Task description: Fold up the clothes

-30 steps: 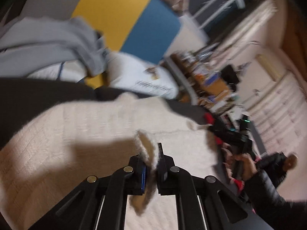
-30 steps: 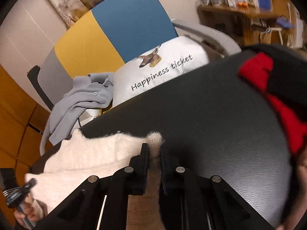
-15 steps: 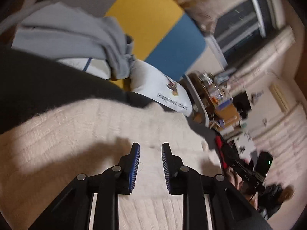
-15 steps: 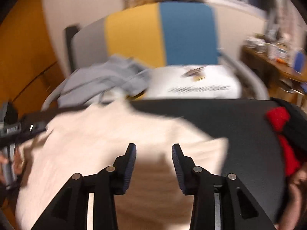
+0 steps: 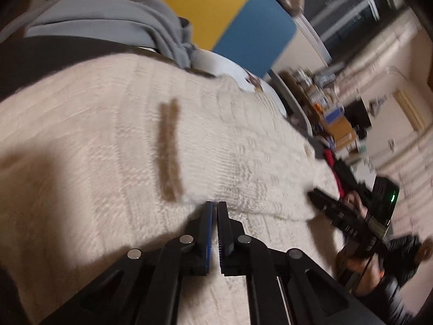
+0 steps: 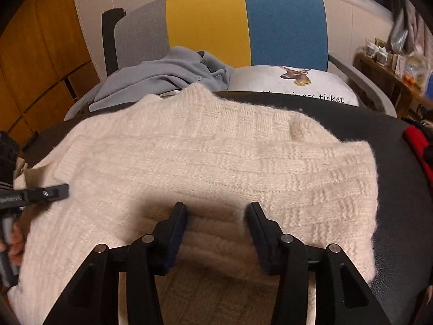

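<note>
A cream knit sweater [image 6: 216, 157] lies spread on the round black table [image 6: 392, 162], its near part folded over onto itself. My right gripper [image 6: 216, 207] hovers over the sweater's near middle; its jaws are opening and nothing is between them. My left gripper [image 5: 213, 203] is low over the sweater [image 5: 108, 162] by a folded edge, jaws closing to a narrow gap with no cloth in it. In the right wrist view the left gripper [image 6: 56, 191] sits at the sweater's left edge. The left wrist view has the right gripper [image 5: 322, 203] at the sweater's right.
Behind the table stands a grey, yellow and blue chair [image 6: 243, 21] holding a crumpled grey garment [image 6: 162, 81] and a white printed pillow [image 6: 284, 86]. A red and black garment [image 6: 416, 140] lies at the table's right edge. A cluttered shelf [image 6: 392, 62] stands far right.
Both grippers held pinched sweater edges a second ago and have let them go. The folded sweater now lies flat. The right jaws spread wider; the left jaws opened, then narrowed.
</note>
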The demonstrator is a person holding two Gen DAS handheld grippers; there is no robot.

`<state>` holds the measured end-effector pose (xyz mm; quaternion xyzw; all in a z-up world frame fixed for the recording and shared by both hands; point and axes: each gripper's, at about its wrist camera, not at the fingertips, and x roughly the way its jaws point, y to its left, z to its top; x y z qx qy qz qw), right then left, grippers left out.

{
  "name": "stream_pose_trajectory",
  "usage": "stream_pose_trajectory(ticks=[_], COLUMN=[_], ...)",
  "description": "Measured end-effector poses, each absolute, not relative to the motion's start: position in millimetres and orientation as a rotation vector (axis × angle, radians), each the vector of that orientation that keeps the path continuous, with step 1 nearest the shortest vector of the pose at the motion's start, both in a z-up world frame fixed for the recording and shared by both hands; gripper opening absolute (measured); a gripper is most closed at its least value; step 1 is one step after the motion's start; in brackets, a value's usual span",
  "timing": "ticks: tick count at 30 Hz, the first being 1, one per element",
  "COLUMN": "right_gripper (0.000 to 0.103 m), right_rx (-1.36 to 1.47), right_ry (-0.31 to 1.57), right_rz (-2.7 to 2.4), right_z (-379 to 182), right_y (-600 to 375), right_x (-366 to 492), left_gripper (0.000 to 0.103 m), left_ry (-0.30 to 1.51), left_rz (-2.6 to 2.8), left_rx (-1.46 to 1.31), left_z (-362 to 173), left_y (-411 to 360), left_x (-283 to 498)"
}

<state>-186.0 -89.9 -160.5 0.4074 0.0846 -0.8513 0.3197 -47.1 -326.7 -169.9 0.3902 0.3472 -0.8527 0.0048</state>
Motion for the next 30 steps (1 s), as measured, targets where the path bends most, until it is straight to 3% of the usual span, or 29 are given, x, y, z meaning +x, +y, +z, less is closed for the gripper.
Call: stream_pose_trajectory(ticks=[2,7,11,17,23,30], right_gripper=[0.050,0.050,0.051,0.054,0.057,0.060], right_rx=[1.066,1.058,1.053,1.048,1.048,1.051], right_ry=[0.229,0.234,0.248,0.269,0.281,0.283], right_rz=[-2.243,-2.251,-2.260,-2.272,-2.278,-2.279], right_z=[-161.6,-162.4,-162.2,-162.5,-162.4,-162.5], right_y=[-92.2,-96.8,-97.7,-98.9,-98.7,-97.9], right_x=[-184.1,-182.1,-180.0,-179.1,-178.2,-178.5], left_gripper=[0.026,0.029,0.030,0.036,0.038,0.038], left_ry=[1.161,1.247,1.206,1.344,1.526,1.605], left_rz=[-2.662,-2.570,-2.385,-2.084,-1.981,-1.908], left_rx=[1.145,0.935,0.783,0.467,0.383,0.346], left_z=[-161.1,-139.2,-124.6,-124.1,-145.9,-160.2], left_y=[-328.4,-345.8,-373.4,-401.4,-432.4,-439.6], left_x=[-20.0,96.2,204.0,347.4,375.1,379.9])
